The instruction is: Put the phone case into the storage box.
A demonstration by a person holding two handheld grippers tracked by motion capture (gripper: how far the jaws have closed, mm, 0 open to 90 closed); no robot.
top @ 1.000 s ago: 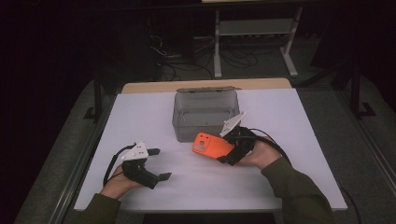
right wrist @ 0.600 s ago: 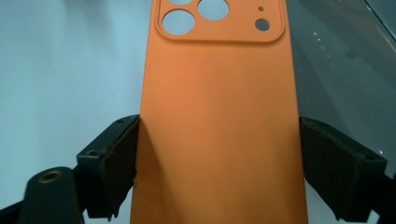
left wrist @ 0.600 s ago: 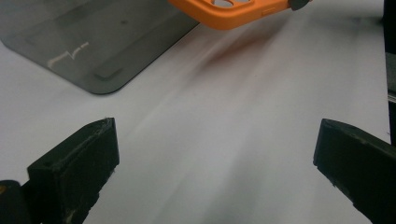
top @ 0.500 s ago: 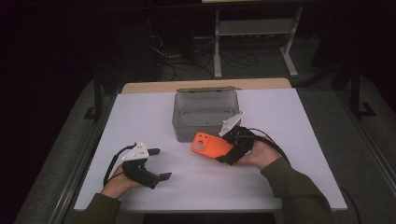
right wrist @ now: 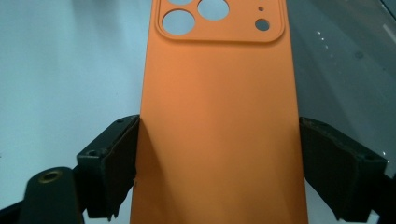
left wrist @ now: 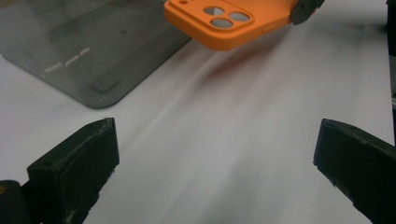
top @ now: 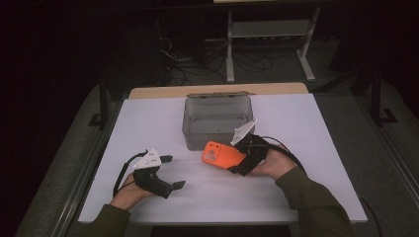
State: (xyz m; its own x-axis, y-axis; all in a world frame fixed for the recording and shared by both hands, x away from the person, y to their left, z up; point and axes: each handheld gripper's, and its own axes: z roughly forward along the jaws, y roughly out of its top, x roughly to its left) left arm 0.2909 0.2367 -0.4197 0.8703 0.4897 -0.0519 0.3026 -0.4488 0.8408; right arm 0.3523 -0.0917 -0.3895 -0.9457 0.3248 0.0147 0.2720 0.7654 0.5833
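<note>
Your right gripper had its jaws clamped on the long sides of the orange case, holding it above the white table, camera cutouts pointing left, just in front of the grey bin. In the right gripper view the case sat squarely between the two black jaws. Your left gripper rested near the table's front left, jaws wide apart with nothing between them, well apart from the case. Nothing lay between your two grippers but bare table. The bin stood open and translucent at the table's middle, its lid hinged back. Beyond the table, the room was dark, with a metal frame and loose cables on the floor.
</note>
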